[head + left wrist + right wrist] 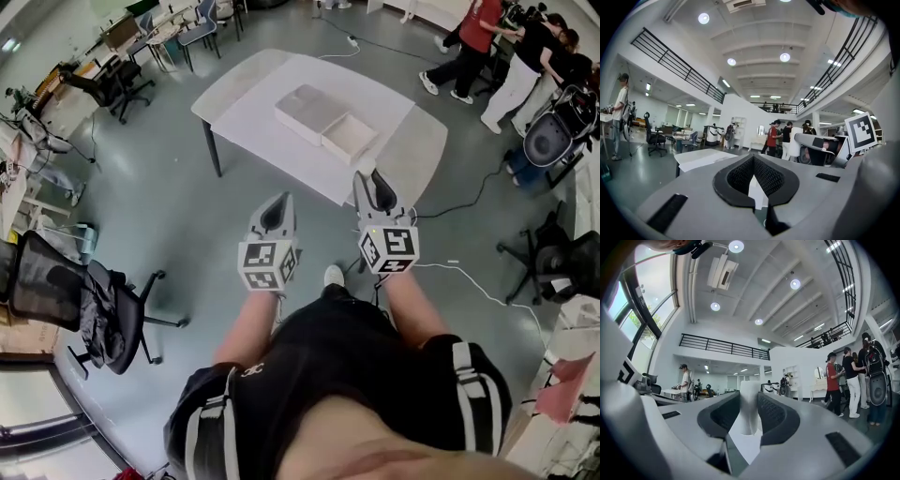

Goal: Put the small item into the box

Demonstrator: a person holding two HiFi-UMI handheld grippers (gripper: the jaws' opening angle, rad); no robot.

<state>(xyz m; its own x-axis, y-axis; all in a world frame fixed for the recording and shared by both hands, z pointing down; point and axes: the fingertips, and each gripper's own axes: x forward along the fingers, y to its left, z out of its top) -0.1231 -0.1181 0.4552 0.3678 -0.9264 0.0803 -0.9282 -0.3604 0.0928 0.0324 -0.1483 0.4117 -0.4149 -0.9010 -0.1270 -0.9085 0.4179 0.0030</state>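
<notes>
Far ahead on the table (253, 94): open box (349, 139). Grips small white item (749, 404) upright in right gripper (373, 183), nearer and in line; holds left gripper (278, 208) clenched, empty.

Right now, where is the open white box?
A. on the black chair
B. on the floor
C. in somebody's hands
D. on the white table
D: the open white box sits on top of the white table, not on the floor or a chair, and nobody is holding it.
</notes>
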